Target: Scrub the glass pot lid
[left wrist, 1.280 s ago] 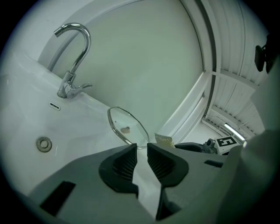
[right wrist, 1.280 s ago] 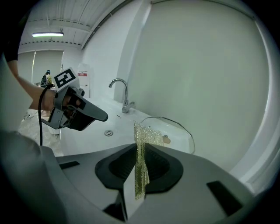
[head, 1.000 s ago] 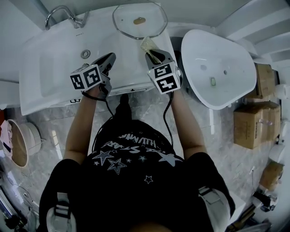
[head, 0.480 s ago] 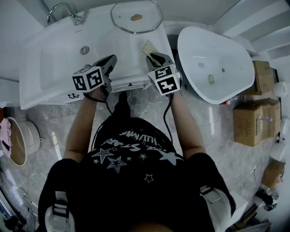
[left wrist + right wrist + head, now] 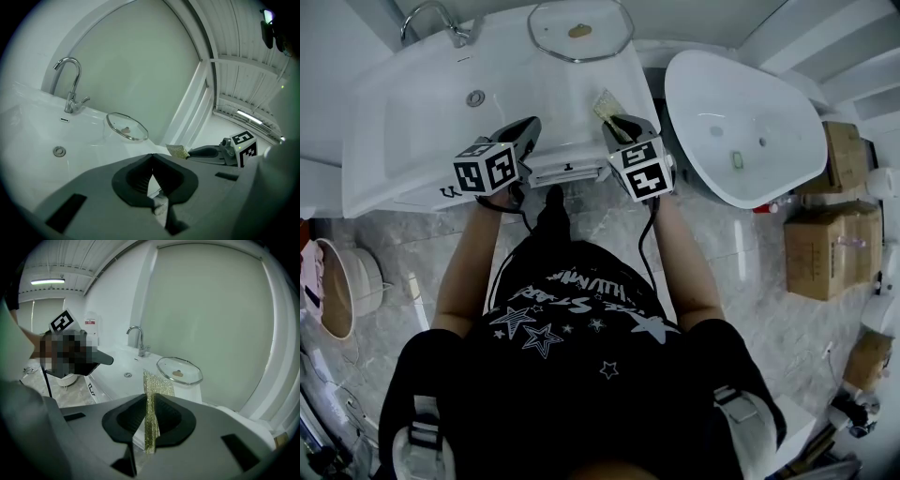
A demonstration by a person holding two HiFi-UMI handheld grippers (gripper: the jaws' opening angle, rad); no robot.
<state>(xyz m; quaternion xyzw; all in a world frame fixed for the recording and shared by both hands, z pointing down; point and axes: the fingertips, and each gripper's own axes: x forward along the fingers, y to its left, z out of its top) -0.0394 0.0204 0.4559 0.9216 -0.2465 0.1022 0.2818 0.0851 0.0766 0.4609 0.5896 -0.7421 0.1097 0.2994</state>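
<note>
The glass pot lid [image 5: 579, 30] with a brown knob lies at the back right corner of the white sink [image 5: 412, 141]; it also shows in the left gripper view [image 5: 126, 126] and in the right gripper view [image 5: 179, 370]. My right gripper [image 5: 617, 120] hovers over the sink's front right part, shut on a gold mesh scrub cloth [image 5: 151, 399] that sticks out toward the lid without touching it. Beside it to the left, my left gripper [image 5: 528, 127] is shut with nothing between its jaws [image 5: 151, 161]. The cloth [image 5: 177, 150] shows in the left gripper view too.
A chrome faucet [image 5: 431, 19] stands at the sink's back left, and the drain [image 5: 475, 97] is in the basin. A white tub-shaped fixture [image 5: 741, 131] sits to the right, with cardboard boxes [image 5: 825, 253] beyond it. A round basin [image 5: 337, 291] rests on the marble floor at left.
Both grippers have drawn back from the lid toward the sink's front edge. The gap between the cloth and the lid has grown. The cloth stays in the right gripper.
</note>
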